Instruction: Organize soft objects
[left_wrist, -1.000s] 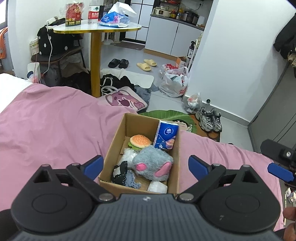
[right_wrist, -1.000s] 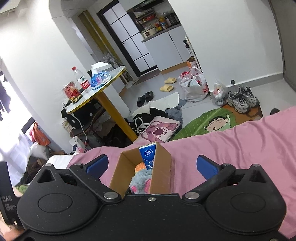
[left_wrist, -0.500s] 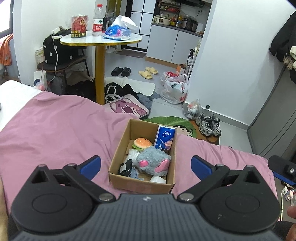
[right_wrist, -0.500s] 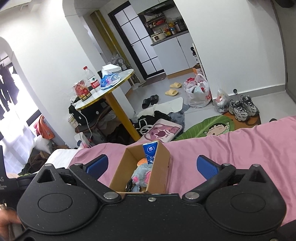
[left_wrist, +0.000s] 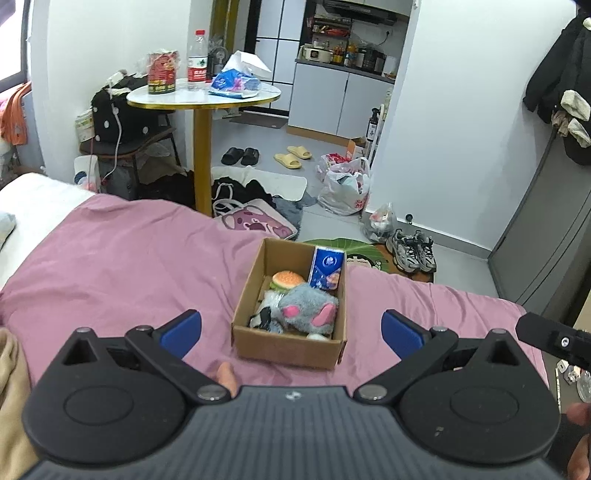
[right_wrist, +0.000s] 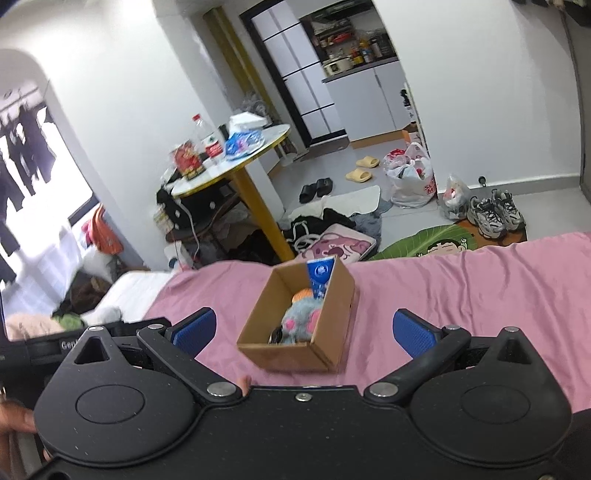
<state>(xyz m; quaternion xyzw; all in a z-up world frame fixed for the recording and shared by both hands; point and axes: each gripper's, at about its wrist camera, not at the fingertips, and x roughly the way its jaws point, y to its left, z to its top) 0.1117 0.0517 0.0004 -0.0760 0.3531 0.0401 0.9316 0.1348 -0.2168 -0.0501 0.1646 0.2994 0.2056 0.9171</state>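
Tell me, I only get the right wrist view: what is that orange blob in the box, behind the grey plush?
Observer: A toy burger. The left wrist view shows its bun and green lettuce.
Operator: Is anything tucked in front of the plush?
Observer: Yes, a white item peeks out between the plush and the front wall of the box. I cannot tell what it is.
Operator: Is the other gripper holding something?
Observer: No. The left gripper is open and empty, short of the box.
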